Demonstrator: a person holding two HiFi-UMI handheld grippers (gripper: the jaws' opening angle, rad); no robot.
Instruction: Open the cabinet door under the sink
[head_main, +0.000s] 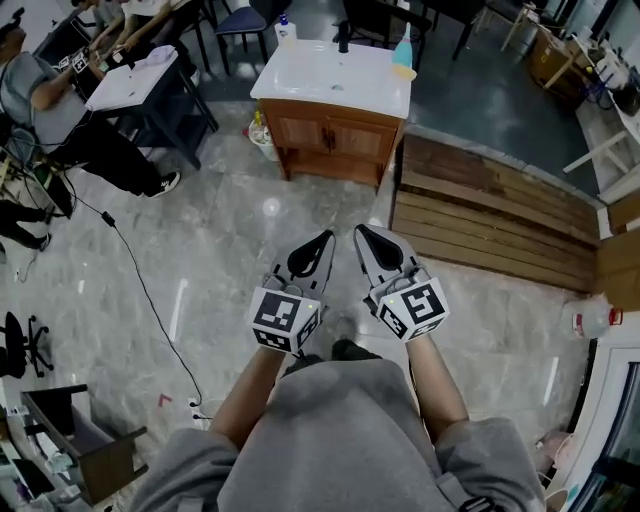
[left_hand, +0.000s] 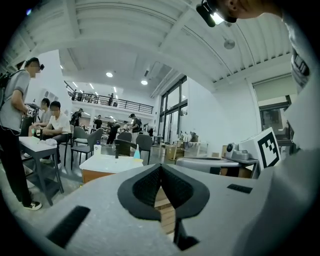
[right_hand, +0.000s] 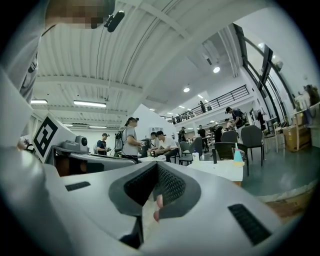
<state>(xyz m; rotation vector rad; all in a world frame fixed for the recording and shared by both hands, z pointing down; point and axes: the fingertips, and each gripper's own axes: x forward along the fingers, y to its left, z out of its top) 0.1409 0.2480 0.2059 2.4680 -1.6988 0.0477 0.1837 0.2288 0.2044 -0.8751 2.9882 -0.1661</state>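
The sink cabinet stands ahead across the marble floor: a white basin top over a wooden body with two shut doors. My left gripper and right gripper are held side by side well short of it, both pointing toward it, both shut with nothing between the jaws. In the left gripper view the left gripper shows its pads meeting, with the white sink top beyond at the left. In the right gripper view the right gripper is also closed, and the white sink top lies to its right.
A low wooden platform lies to the right of the cabinet. A faucet and a blue bottle stand on the sink top. People sit at a white table at the far left. A black cable runs across the floor.
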